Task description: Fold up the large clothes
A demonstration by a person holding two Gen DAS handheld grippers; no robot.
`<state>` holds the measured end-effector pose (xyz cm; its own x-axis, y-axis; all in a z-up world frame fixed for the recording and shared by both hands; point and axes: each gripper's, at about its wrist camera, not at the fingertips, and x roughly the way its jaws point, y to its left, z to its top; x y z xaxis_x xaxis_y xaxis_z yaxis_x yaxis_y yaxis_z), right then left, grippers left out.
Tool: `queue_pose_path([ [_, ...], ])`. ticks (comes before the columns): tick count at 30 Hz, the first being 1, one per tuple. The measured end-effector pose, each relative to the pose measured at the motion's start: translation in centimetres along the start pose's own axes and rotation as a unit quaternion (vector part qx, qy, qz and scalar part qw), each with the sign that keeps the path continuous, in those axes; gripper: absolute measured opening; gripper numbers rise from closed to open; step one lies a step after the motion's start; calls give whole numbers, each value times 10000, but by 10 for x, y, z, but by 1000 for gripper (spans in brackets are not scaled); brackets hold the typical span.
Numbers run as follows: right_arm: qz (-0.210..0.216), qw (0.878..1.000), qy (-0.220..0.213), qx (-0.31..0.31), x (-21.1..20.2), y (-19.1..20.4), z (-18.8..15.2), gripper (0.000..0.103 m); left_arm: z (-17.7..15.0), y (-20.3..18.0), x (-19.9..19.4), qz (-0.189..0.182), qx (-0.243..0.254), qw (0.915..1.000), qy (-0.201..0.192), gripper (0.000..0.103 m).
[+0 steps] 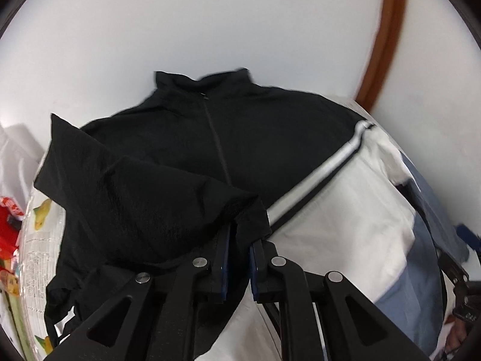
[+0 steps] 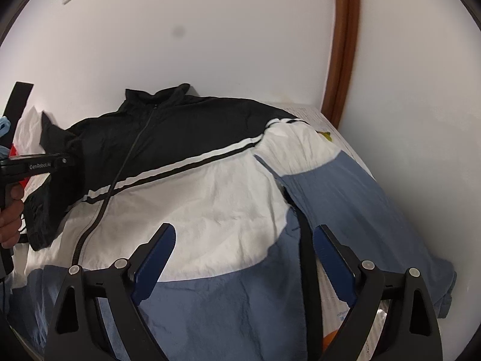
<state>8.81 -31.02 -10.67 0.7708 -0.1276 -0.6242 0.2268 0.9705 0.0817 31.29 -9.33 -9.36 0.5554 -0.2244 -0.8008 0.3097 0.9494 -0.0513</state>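
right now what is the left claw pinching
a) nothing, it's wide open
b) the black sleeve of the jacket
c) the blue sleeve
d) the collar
b: the left claw is closed on the cuff end of the black sleeve, folded over the jacket front, while the right claw hangs open above the blue part.

White wall (image 2: 210, 30), brown wooden door frame (image 2: 345, 45)

jacket (image 2: 210, 198): black top, white middle, blue hem, striped band
wall (image 2: 210, 30): white
pads (image 2: 156, 258): blue
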Motion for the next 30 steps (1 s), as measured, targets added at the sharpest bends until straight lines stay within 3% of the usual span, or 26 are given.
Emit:
queue_pose_path([
  [4, 70, 10000, -9, -67, -6, 10, 1, 92, -10, -1, -9, -96, 26, 9999, 107, 32],
  [5, 84, 9999, -26, -93, -8, 12, 1, 92, -12, 0, -12, -146, 4, 9998, 104, 47],
  [6, 97, 9999, -43, -127, -11, 16, 2, 92, -14, 1, -16, -247, -19, 9997, 84, 67],
  [7, 109, 9998, -59, -155, -13, 19, 2, 92, -19, 3, -25, -407, -65, 9991, -12, 74],
  [12, 207, 9991, -166, -341, -26, 41, 7, 92, -32, 11, -57, -396, -6, 9988, -291, 75],
  [17, 535, 9965, -268, -585, -29, 73, 19, 91, -52, 54, -93, -242, -286, 9972, -643, 76],
  [20, 849, 9928, -223, -820, -21, 101, 30, 73, -66, 89, -104, 139, -528, 9953, -802, 77],
  [25, 1347, 9841, -238, -1131, -2, 147, 51, 73, -98, 145, -102, 696, -929, 9910, -664, 78],
  [30, 1814, 9716, -232, -1501, 26, 200, 74, 75, -130, 178, -85, 890, -1087, 9892, -413, 79],
])
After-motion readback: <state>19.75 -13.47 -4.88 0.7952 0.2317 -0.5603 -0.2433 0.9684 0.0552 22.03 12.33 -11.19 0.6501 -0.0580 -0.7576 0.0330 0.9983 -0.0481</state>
